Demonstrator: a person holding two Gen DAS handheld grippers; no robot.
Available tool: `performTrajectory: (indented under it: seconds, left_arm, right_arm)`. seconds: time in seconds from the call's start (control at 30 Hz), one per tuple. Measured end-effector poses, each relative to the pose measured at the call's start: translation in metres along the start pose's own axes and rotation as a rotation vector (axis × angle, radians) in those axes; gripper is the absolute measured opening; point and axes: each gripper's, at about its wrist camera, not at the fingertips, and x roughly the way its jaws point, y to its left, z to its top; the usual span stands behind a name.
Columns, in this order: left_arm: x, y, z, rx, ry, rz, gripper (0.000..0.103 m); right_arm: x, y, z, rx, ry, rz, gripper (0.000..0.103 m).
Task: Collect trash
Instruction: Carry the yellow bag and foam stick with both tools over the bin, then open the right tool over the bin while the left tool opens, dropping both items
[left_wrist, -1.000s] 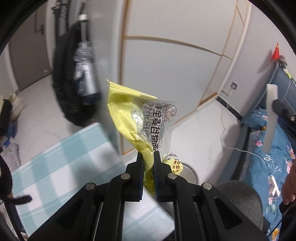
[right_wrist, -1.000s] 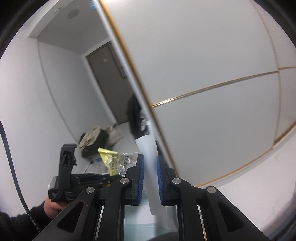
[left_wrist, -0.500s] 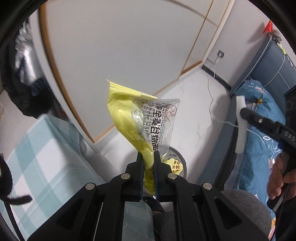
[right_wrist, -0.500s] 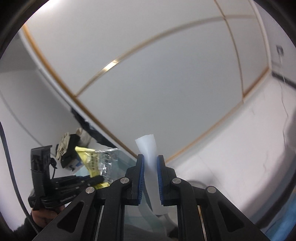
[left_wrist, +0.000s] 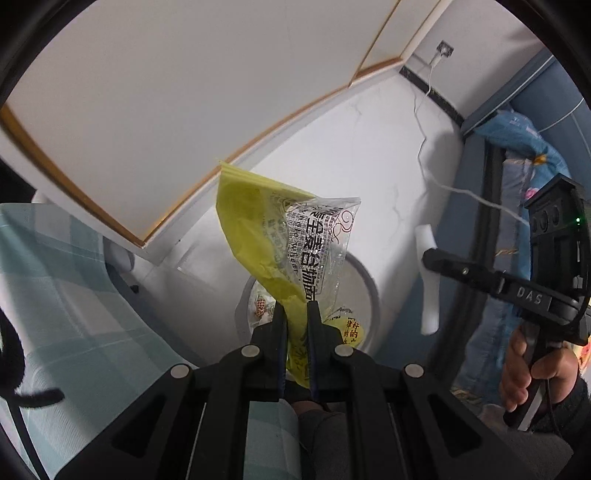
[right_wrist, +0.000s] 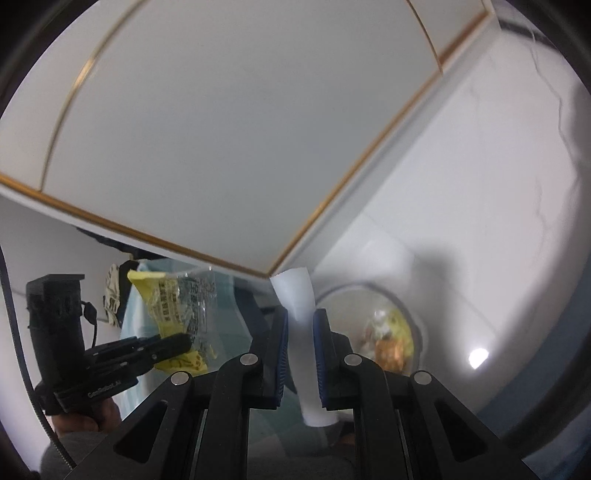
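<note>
While both pieces of trash are hanging over the floor by the bin, each one is sitting pinched in its own gripper.

Clamped low between the nearly closed fingers of the left gripper (left_wrist: 295, 317), the yellow and clear snack wrapper (left_wrist: 280, 243) is standing up above the pads, with the grey round trash bin (left_wrist: 371, 291) lying directly behind it on the white floor (left_wrist: 369, 147); wrappers are already showing inside the bin. Off to the right in that view, the right gripper (right_wrist: 300, 325) is squeezing a curled white paper strip (right_wrist: 299, 295), its blue pads pressing both sides while the strip is sticking out above and below them. A hand (left_wrist: 532, 373) is gripping that tool's handle. A white cabinet with gold trim (left_wrist: 166, 110) is filling the background, and a pale blue checked cloth (left_wrist: 66, 295) is lying at the left.
</note>
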Motion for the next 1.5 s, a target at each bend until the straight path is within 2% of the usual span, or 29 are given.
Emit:
performTrajectory:
  seconds: [0.13, 0.37, 0.43, 0.57, 0.63, 0.9, 1.0, 1.1, 1.23, 1.3, 1.37, 1.5]
  left_arm:
    - [0.015, 0.01, 0.003, -0.021, 0.045, -0.006, 0.005]
    - [0.029, 0.01, 0.006, -0.03, 0.107, -0.046, 0.005]
    - [0.034, 0.009, 0.006, -0.033, 0.125, -0.057, 0.005]
    - [0.042, 0.005, 0.005, -0.017, 0.159, -0.063, 0.005]
    - [0.045, 0.003, 0.005, -0.008, 0.171, -0.063, 0.005]
    - [0.057, -0.003, 0.003, 0.018, 0.235, -0.08, 0.006]
    - [0.061, -0.006, 0.002, 0.038, 0.261, -0.057, 0.006]
    - [0.069, -0.009, 0.0, 0.053, 0.301, -0.036, 0.006]
    - [0.073, -0.008, -0.003, 0.057, 0.334, -0.018, 0.011]
    - [0.076, -0.007, -0.003, 0.055, 0.355, -0.001, 0.018]
    - [0.078, -0.006, -0.004, 0.05, 0.365, 0.018, 0.033]
    - [0.074, 0.003, -0.005, 0.011, 0.35, 0.018, 0.036]
  right_arm:
    - [0.03, -0.017, -0.01, 0.035, 0.061, -0.011, 0.017]
    - [0.059, -0.046, -0.034, 0.072, 0.172, -0.017, 0.023]
    - [0.064, -0.046, -0.04, 0.075, 0.204, -0.023, 0.036]
    - [0.064, -0.046, -0.048, 0.073, 0.202, -0.027, 0.047]
    - [0.06, -0.047, -0.048, 0.075, 0.193, -0.04, 0.056]
    - [0.025, -0.042, -0.037, 0.041, 0.127, -0.098, 0.072]
    - [0.012, -0.041, -0.036, 0.033, 0.104, -0.112, 0.079]
    - [0.005, -0.041, -0.034, 0.039, 0.089, -0.115, 0.08]
    - [0.002, -0.042, -0.033, 0.059, 0.082, -0.116, 0.081]
    - [0.005, -0.043, -0.033, 0.063, 0.081, -0.111, 0.081]
    - [0.003, -0.044, -0.032, 0.063, 0.082, -0.115, 0.081]
    - [-0.001, -0.047, -0.034, 0.075, 0.075, -0.121, 0.081]
